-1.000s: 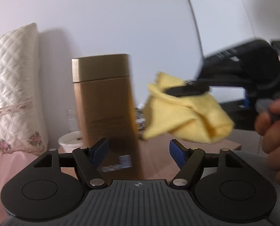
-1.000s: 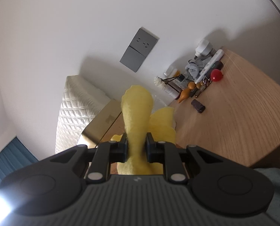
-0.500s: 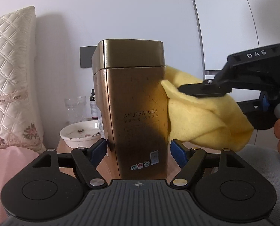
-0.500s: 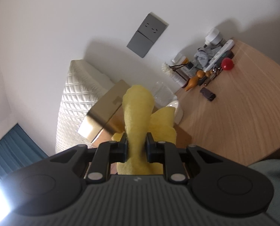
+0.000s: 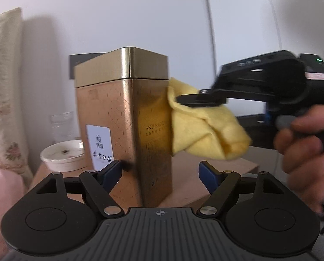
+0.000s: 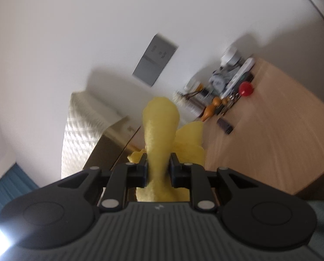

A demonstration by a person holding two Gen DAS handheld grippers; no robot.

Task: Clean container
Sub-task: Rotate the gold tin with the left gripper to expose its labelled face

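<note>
A tall gold tea tin (image 5: 127,117) with a lid stands upright, turned edge-on to the left wrist camera. My left gripper (image 5: 159,174) has its blue pads (image 5: 113,171) wide apart on either side of the tin's base; contact with the tin is not clear. My right gripper (image 6: 157,169) is shut on a yellow cloth (image 6: 159,130). In the left wrist view the right gripper (image 5: 196,100) comes in from the right and presses the cloth (image 5: 203,128) against the tin's right face. The tin (image 6: 109,143) shows behind the cloth in the right wrist view.
A white dish (image 5: 64,156) and a clear glass (image 5: 61,126) stand behind the tin on the wooden bedside table (image 5: 216,174). A quilted headboard (image 5: 3,91) is at the left. Small clutter (image 6: 225,91) lies by the wall under a grey socket (image 6: 155,58).
The tin has turned, so a corner edge and a white label face the left camera. The cloth stays against its right face, a little higher up.
</note>
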